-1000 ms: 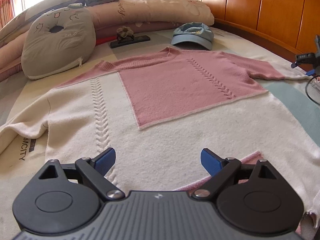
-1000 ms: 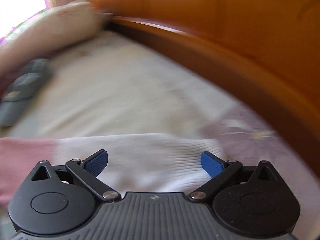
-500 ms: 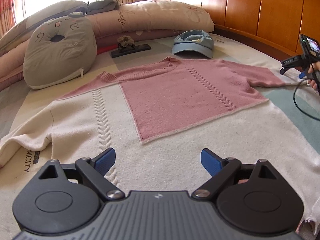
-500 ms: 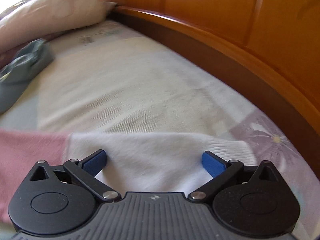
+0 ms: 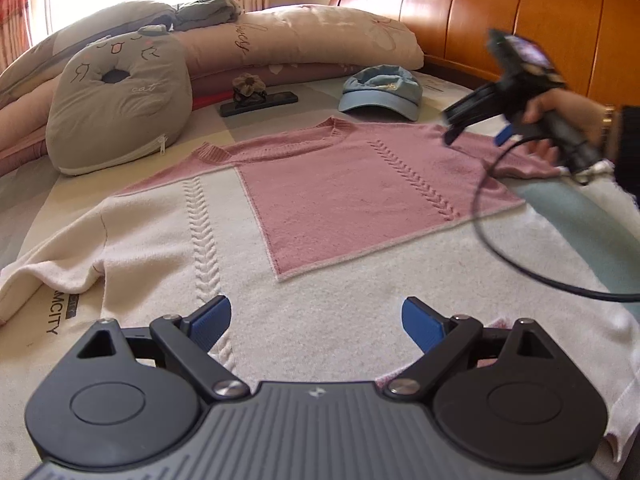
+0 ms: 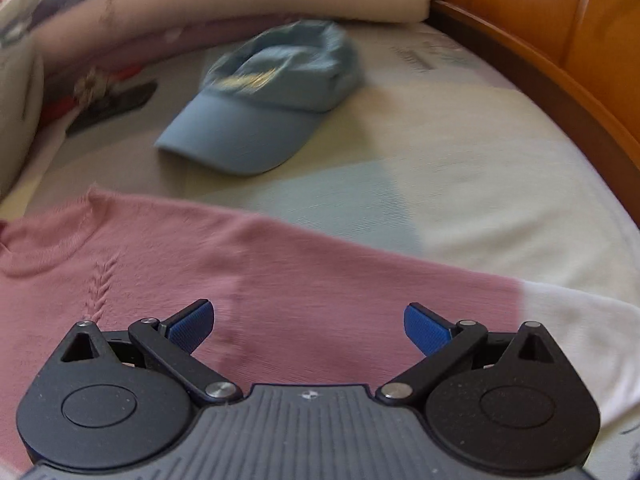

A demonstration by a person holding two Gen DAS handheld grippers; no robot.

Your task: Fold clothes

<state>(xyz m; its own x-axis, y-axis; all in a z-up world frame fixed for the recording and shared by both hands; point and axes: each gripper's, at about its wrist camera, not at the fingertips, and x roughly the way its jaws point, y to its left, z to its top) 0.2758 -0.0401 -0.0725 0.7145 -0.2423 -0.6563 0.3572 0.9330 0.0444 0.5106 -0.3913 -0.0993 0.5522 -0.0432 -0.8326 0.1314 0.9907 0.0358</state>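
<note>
A pink and cream sweater (image 5: pixel 320 216) lies spread flat, front up, on the bed (image 5: pixel 580 216), its neckline pointing toward the wooden headboard (image 5: pixel 500 12). The left gripper (image 5: pixel 316 320) hovers over the sweater's cream hem, jaws spread wide and holding nothing. The right gripper (image 6: pixel 308 328), held in a person's hand (image 5: pixel 548 120), hangs above the sweater's pink sleeve near the shoulder, jaws likewise spread and empty; its black cable (image 5: pixel 500 232) loops over the sweater. A blue cap (image 6: pixel 272 96) sits on the bed just beyond the sweater's collar, with a grey cat cushion (image 5: pixel 120 100) beyond the opposite shoulder.
</note>
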